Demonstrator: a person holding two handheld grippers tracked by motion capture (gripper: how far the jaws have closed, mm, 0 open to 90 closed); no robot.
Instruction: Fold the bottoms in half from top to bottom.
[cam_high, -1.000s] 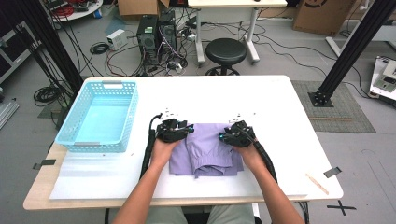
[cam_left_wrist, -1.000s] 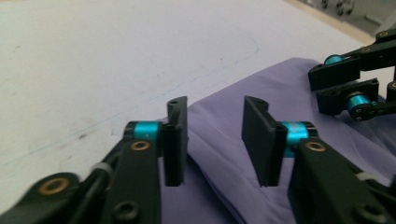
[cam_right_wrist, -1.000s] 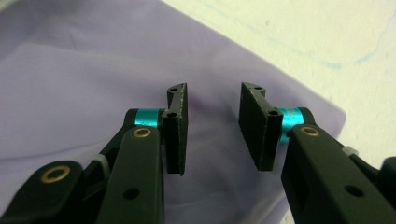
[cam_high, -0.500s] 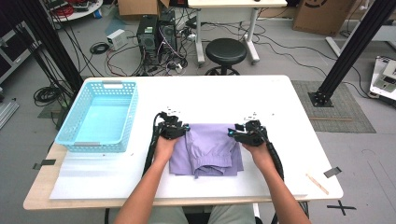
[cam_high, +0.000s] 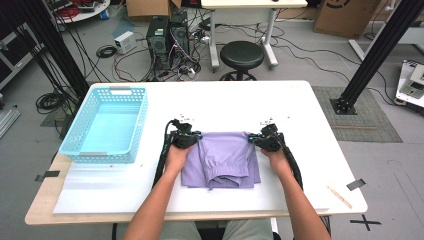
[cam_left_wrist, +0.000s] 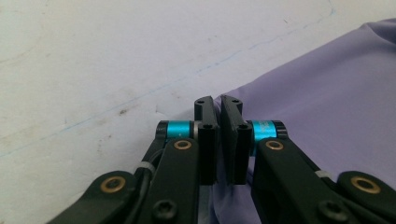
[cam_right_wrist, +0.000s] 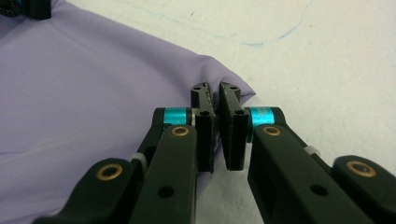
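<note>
While each gripper (cam_high: 196, 139) (cam_high: 251, 139) has just clamped a far corner, the lilac garment (cam_high: 222, 160) lies folded, waistband nearest.

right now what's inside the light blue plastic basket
Nothing: the light blue plastic basket shows a bare floor in the high view. Its near wall hides a thin strip of the bottom along that side, so something flat there could go unseen.

No text, label, brand or number can be read anywhere. The one sign is a black X of tape (cam_high: 365, 221) on the floor, just off the table's (cam_high: 300, 105) near right corner. A cardboard box (cam_high: 345, 15) beyond the table's far right side bears a dark print, too cut off to read.
</note>
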